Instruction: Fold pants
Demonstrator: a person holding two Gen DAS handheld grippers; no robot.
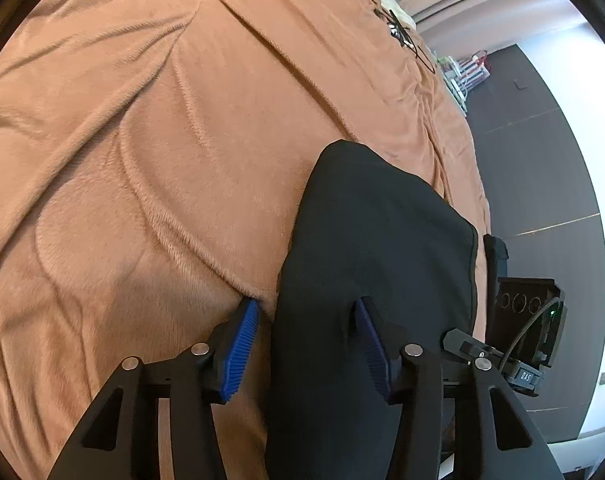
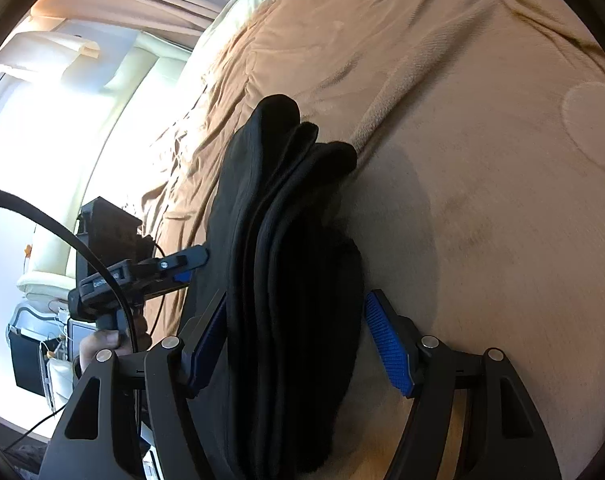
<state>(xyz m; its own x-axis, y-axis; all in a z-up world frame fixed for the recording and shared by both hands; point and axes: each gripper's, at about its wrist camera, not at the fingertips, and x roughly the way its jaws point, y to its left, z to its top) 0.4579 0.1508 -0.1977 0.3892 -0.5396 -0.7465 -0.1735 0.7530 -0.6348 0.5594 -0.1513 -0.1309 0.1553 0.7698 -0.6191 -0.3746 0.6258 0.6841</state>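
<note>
The black pants (image 1: 366, 240) lie folded in a stack on the tan blanket (image 1: 142, 160) near the bed's edge. My left gripper (image 1: 306, 312) is open; the pants' edge lies between its blue-padded fingers (image 1: 242, 344), which stand wide apart. In the right wrist view the folded pants (image 2: 286, 264) show as several stacked layers. My right gripper (image 2: 298, 308) is open around the stack, with a gap between its right pad (image 2: 386, 344) and the cloth. The left gripper (image 2: 142, 272) shows at the stack's far side.
The tan blanket (image 2: 462, 120) is wrinkled and covers the whole bed. Dark floor (image 1: 542, 200) lies past the bed's edge. Glasses (image 1: 402, 36) lie on the blanket far back. A bright window and cream furniture (image 2: 62, 120) stand beyond the bed.
</note>
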